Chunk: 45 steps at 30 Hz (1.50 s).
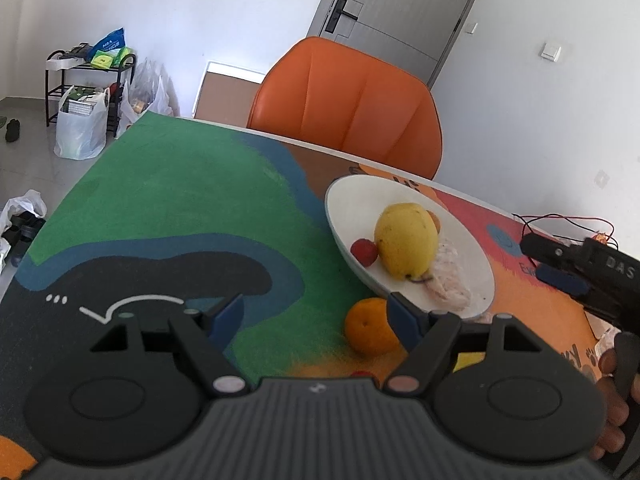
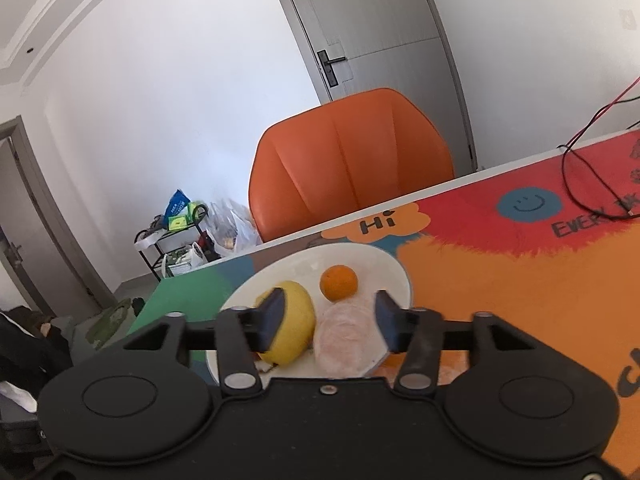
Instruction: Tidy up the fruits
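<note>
A white plate point(image 1: 468, 236) on the colourful mat holds a yellow pear point(image 1: 404, 240), a small red fruit point(image 1: 364, 251), a pale pink wrapped fruit point(image 1: 448, 276) and a small orange mostly hidden behind the pear. In the right wrist view the plate point(image 2: 396, 268) shows the pear point(image 2: 296, 320), the orange point(image 2: 338, 283) and the pink fruit point(image 2: 344, 336). A second orange point(image 1: 366, 326) lies on the mat beside the plate, just left of my left gripper's right finger. My left gripper point(image 1: 316, 320) is open and empty. My right gripper point(image 2: 326, 320) is open over the plate, its fingers either side of the pink fruit.
An orange chair point(image 1: 352, 104) stands at the table's far edge. Red and black wires point(image 2: 580, 184) lie on the mat at the right. The right gripper point(image 1: 560, 260) shows at the right of the left wrist view. A shelf and bags point(image 1: 88, 92) stand on the floor.
</note>
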Tool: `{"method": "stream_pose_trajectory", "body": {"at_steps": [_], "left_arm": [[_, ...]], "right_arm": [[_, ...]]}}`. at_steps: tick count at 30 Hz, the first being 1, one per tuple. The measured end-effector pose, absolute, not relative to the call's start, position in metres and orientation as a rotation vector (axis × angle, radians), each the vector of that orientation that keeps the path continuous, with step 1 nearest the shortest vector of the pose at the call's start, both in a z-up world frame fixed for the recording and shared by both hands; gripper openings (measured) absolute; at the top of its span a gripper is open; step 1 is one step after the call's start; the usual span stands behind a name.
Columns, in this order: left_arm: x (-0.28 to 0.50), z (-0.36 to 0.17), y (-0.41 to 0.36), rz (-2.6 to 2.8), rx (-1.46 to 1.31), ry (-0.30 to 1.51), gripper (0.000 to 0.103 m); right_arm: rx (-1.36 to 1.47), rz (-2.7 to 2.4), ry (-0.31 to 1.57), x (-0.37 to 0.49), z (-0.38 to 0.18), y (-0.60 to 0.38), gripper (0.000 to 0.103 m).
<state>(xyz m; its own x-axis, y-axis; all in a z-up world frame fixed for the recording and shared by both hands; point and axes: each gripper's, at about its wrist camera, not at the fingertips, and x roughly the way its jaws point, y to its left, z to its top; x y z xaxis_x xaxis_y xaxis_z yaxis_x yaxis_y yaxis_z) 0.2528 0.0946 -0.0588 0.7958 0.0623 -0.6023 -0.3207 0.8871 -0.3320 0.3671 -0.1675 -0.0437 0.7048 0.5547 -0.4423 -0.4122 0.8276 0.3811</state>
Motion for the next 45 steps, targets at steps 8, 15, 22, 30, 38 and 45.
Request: {"method": "stream_pose_trajectory", "body": {"at_steps": [8,15,22,30,38,45], "left_arm": [[0.243,-0.059,0.086,0.209,-0.430,0.620,0.077],[0.236,-0.061,0.083,0.203,-0.414,0.621,0.077],[0.230,-0.068,0.078,0.200,-0.399,0.621,0.072],[0.229,-0.078,0.077,0.193,-0.393,0.634,0.049],[0.233,-0.089,0.073,0.182,-0.382,0.661,0.041],[0.236,-0.092,0.073,0.180,-0.370,0.651,0.029]], "right_arm": [[0.241,0.545,0.572,0.344,-0.039,-0.184,0.089],[0.224,0.598,0.571,0.322,-0.040,-0.185,0.101],[0.214,0.614,0.589,0.303,-0.047,-0.181,0.103],[0.187,0.626,0.613,0.282,-0.056,-0.174,0.103],[0.159,0.631,0.637,0.274,-0.068,-0.163,0.103],[0.147,0.636,0.653,0.278,-0.075,-0.152,0.103]]}}
